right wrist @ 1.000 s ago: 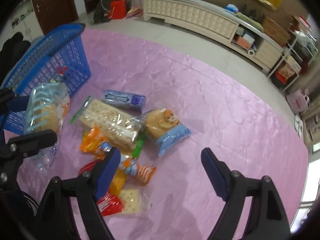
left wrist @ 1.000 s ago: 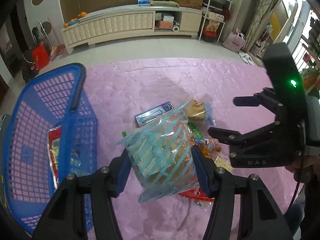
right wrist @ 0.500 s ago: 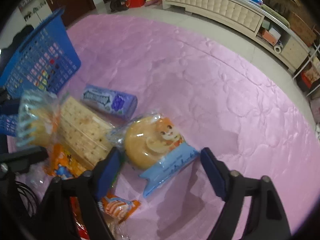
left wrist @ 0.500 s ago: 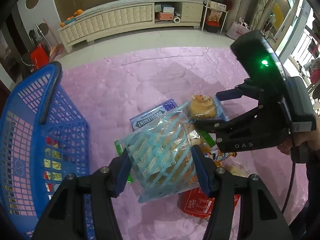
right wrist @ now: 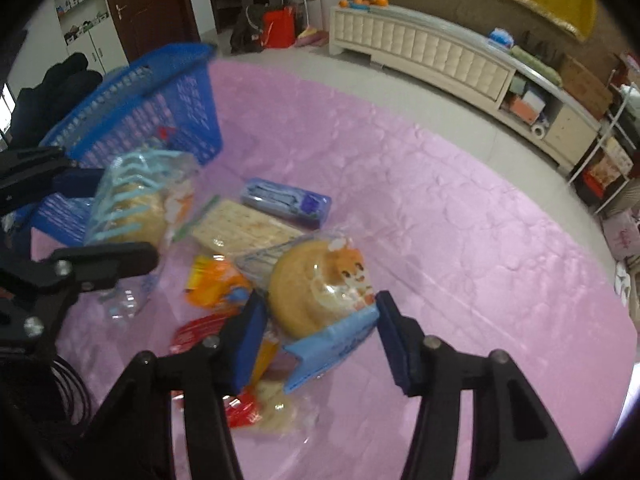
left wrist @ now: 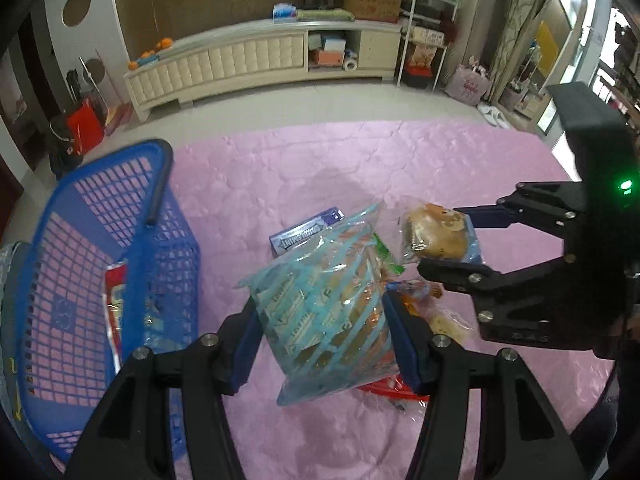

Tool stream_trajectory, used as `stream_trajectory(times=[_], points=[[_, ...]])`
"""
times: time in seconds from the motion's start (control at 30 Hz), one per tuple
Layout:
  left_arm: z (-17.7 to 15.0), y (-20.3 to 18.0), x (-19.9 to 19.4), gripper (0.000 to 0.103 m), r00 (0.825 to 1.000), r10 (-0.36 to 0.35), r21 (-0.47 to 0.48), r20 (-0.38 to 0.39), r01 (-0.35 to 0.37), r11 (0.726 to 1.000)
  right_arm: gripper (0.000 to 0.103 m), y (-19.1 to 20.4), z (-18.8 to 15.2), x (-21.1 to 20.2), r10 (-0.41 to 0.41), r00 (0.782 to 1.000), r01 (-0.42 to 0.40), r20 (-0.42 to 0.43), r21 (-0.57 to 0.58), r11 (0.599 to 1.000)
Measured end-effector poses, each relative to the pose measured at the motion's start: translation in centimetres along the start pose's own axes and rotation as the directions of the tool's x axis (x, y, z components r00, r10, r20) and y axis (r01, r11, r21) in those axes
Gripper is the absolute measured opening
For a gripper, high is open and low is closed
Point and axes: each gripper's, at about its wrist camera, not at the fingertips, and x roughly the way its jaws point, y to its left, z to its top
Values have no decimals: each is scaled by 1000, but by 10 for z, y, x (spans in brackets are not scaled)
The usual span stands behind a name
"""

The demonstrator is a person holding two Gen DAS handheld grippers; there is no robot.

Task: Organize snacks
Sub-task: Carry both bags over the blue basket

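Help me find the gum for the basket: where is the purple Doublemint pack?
In the right wrist view the Doublemint pack lies mid-frame on the pink cloth, beside the cracker sleeve.

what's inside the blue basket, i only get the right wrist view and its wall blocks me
Observer: A red-and-white snack packet lies inside the blue basket, against the wall nearest the snack pile.
Operator: ok and are the left tongs actually clamped on that striped bag, i only see them side on
Observer: Yes. In the left wrist view both blue pads of the left tongs press on opposite sides of the blue-striped bag.
Operator: what's the purple box behind it, print is a blur here
Observer: It is a pack of gum; the left wrist view shows the word Doublemint on its top face.
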Motion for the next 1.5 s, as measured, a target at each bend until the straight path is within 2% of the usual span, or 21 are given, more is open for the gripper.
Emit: stream_trajectory(times=[0.3, 0.43, 0.57, 0.67, 0.97, 1.2, 1.5], points=[[-20, -4, -63, 55, 993, -32, 36, 114, 28, 999, 59, 34, -7, -74, -88, 994, 82, 67, 81, 993], [-32, 4, -90, 55, 985, -51, 41, 163, 45, 998, 59, 57, -9, -102, -135, 985, 123, 111, 108, 986], [-43, 15, -114, 55, 978, -51, 67, 203, 38, 997, 59, 76, -6, -126, -133, 980, 112, 147, 143, 983], [-46, 25, -127, 55, 973, -68, 72, 220, 53, 996, 59, 92, -4, -141, -181, 968, 157, 175, 143, 977], [-52, 66, -167, 55, 959, -53, 67, 277, 36, 997, 59, 129, 22, -150, -203, 956, 168, 210, 173, 971], [-51, 104, -183, 56, 950, -15, 53, 312, -2, 999, 59, 159, 48, -146, -162, 956, 124, 246, 163, 979], [-58, 157, -175, 56, 958, 28, -22, 286, -23, 999, 59, 185, 83, -111, -89, 968, 64, 233, 115, 991]])
